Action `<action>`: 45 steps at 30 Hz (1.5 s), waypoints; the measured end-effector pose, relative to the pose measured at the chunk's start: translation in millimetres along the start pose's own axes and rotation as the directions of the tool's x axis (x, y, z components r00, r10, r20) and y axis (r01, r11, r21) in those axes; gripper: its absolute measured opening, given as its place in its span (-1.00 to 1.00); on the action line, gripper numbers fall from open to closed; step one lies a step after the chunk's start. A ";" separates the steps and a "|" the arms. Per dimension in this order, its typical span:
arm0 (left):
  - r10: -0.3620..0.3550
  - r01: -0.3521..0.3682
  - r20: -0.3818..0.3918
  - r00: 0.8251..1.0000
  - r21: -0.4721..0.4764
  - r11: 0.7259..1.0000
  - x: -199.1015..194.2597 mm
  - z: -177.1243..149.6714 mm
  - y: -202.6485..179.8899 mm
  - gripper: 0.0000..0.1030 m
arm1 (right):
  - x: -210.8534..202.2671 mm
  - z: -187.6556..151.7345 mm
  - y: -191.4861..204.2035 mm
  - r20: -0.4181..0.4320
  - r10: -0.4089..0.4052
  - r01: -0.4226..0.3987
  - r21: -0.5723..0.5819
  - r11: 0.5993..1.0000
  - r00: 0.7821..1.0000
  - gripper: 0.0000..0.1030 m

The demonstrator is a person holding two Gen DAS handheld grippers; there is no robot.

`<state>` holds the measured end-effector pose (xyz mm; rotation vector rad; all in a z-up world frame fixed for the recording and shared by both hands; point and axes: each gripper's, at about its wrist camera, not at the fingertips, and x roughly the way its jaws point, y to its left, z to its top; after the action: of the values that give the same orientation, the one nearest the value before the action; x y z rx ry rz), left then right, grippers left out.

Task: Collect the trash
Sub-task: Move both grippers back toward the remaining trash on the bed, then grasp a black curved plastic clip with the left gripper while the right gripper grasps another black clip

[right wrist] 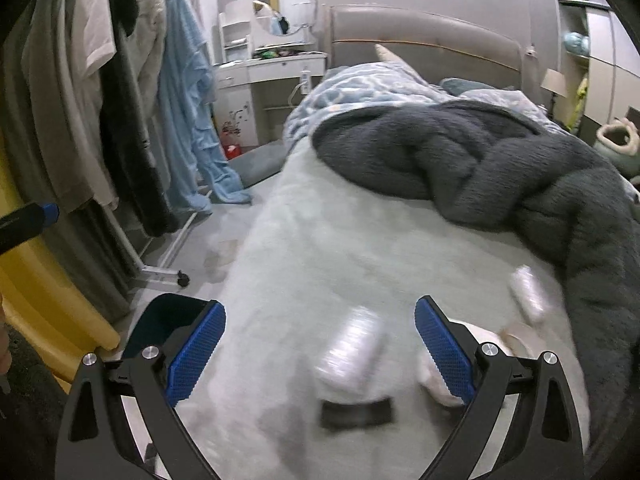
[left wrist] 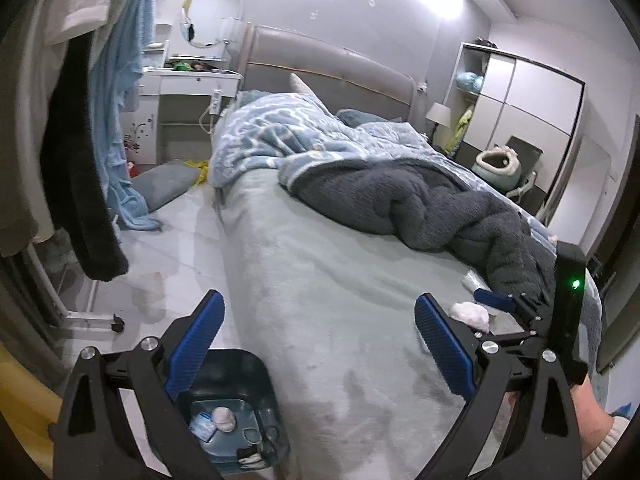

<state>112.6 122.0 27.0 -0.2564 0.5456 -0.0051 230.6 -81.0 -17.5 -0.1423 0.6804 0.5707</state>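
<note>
crumpled tissue [right wrist: 436,376] is seen on the pale bed cover [right wrist: 320,248] beside the right gripper [right wrist: 320,344], whose jaws stand apart and empty. being light and soft, it can be pinched anywhere. left gripper [left wrist: 320,344] is held wide open over the bin [left wrist: 240,408].

A home bedroom: a bed [left wrist: 320,300] with padded headboard [left wrist: 328,64] and rumpled blankets [left wrist: 432,204] fills the centre, clothes [right wrist: 120,100] hang at the left, a round-mirrored vanity [left wrist: 192,80] stands upper left, a wardrobe [left wrist: 528,96] at right.
</note>
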 end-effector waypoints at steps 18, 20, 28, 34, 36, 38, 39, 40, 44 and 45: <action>-0.063 0.073 -0.144 0.988 0.059 0.996 59.0 -31.6 -77.6 0.88 | -20.6 -46.7 -88.8 -0.049 -0.023 0.029 0.119 0.993 0.999 0.87; -0.068 0.079 -0.163 0.984 0.062 0.995 65.1 -35.4 -84.5 0.88 | -17.9 -52.7 -96.2 -0.064 -0.018 0.027 0.132 0.991 0.998 0.87; -0.031 0.056 -0.215 0.976 0.107 0.993 84.6 -50.7 -112.6 0.88 | -3.0 -76.2 -114.9 -0.121 0.025 -0.006 0.152 0.988 0.992 0.87; -0.045 0.076 -0.257 0.965 0.111 0.991 100.7 -62.2 -132.3 0.88 | 7.4 -81.8 -116.3 -0.141 0.079 -0.057 0.153 0.987 0.987 0.59; -0.039 0.074 -0.275 0.961 0.117 0.990 106.0 -67.7 -138.8 0.87 | 9.5 -80.5 -117.3 -0.145 0.087 -0.064 0.159 0.985 0.986 0.48; -0.025 0.062 -0.284 0.959 0.124 0.990 110.2 -72.4 -145.5 0.84 | 9.7 -79.9 -119.6 -0.141 0.096 -0.072 0.168 0.983 0.985 0.42; -0.025 0.064 -0.287 0.958 0.125 0.990 111.6 -74.7 -148.4 0.82 | 9.3 -79.9 -121.1 -0.139 0.101 -0.076 0.173 0.982 0.985 0.37; -0.028 0.067 -0.290 0.957 0.127 0.990 113.1 -76.8 -151.4 0.79 | 9.8 -79.9 -122.1 -0.141 0.103 -0.077 0.178 0.981 0.985 0.31; -0.033 0.070 -0.290 0.956 0.118 0.991 118.0 -81.8 -159.9 0.73 | 11.3 -82.2 -129.2 -0.145 0.102 -0.073 0.196 0.978 0.984 0.08; -0.034 0.069 -0.292 0.956 0.110 0.992 120.0 -82.9 -160.4 0.72 | 10.2 -82.1 -130.8 -0.140 0.105 -0.076 0.202 0.977 0.985 -0.03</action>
<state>182.8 -61.9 -63.8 -0.1535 0.8275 -0.1273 262.4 -211.1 -95.1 0.0306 0.8890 0.5813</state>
